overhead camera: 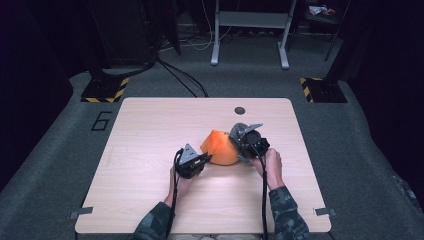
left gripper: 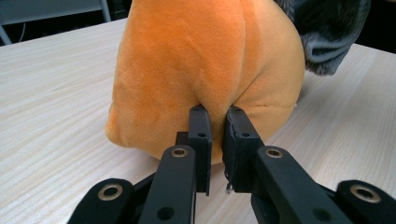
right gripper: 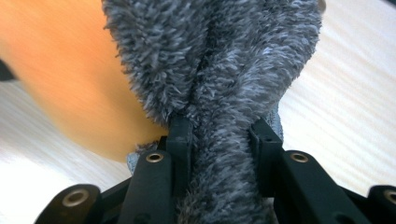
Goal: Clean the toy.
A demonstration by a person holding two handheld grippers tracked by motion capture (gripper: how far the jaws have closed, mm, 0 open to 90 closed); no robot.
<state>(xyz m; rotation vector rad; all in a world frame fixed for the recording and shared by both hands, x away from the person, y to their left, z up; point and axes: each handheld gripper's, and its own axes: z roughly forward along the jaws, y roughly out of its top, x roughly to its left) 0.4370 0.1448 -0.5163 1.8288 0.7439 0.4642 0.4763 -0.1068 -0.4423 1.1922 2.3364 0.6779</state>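
High view: the rounded orange plush toy point(overhead camera: 218, 148) lies at worktop point(overhead camera: 150, 130) centre, left gripper point(overhead camera: 202, 161) at its 8 o'clock, right gripper point(overhead camera: 243, 150) at 3 o'clock.

Left gripper view: jaws pinch a fold of orange plush.

Right gripper view: jaws clamp the shaggy grey fur part point(right gripper: 219, 84), probably a tail.

Both grasps are made; any lifting or repositioning remains.

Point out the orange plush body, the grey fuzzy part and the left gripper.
orange plush body point(left gripper: 187, 65), left gripper view, its broad front face.
grey fuzzy part point(right gripper: 219, 60), right gripper view, the bunched pile above the jaws.
left gripper point(left gripper: 217, 123), left gripper view, midway between its fingertips, pinching a fold of orange plush.
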